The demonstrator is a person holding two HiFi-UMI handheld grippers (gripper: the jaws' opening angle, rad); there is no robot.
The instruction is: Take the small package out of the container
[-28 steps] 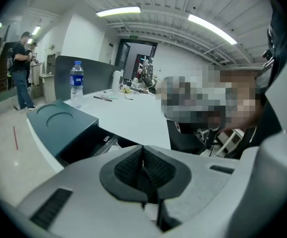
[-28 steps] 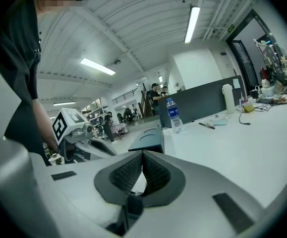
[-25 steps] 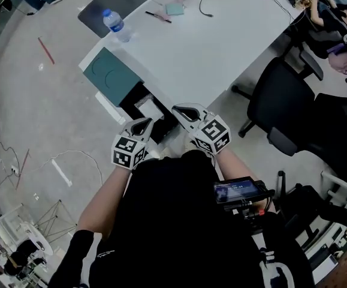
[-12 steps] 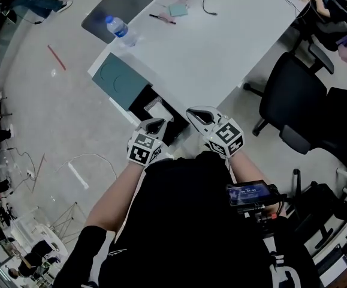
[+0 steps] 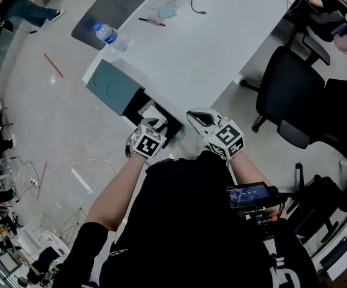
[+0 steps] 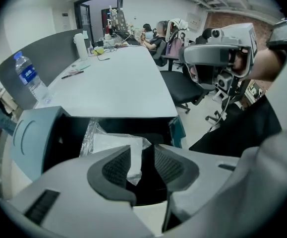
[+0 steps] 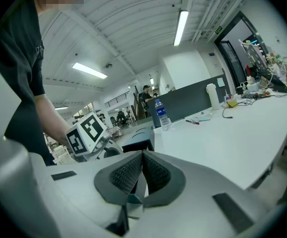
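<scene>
A black container (image 5: pixel 136 101) with a teal lid (image 5: pixel 112 87) swung open stands at the near corner of the white table (image 5: pixel 203 47). Inside lies the small package (image 5: pixel 151 111), white in clear plastic wrap (image 6: pixel 111 142). My left gripper (image 5: pixel 154 124) is over the container's opening. Its jaws are opening, and a corner of the package's wrap hangs in the gap between them (image 6: pixel 142 155). My right gripper (image 5: pixel 196 114) hovers just right of the container at the table edge, shut on nothing (image 7: pixel 142 158).
A water bottle (image 5: pixel 107 36) stands beyond the lid on the table's far-left end. A pen (image 5: pixel 148 21), a teal pad and a cable lie farther back. A black office chair (image 5: pixel 293 95) stands to the right. People sit at the table's far end.
My left gripper has moved forward over the container's opening. The right gripper has stayed about where it was, by the table edge.
</scene>
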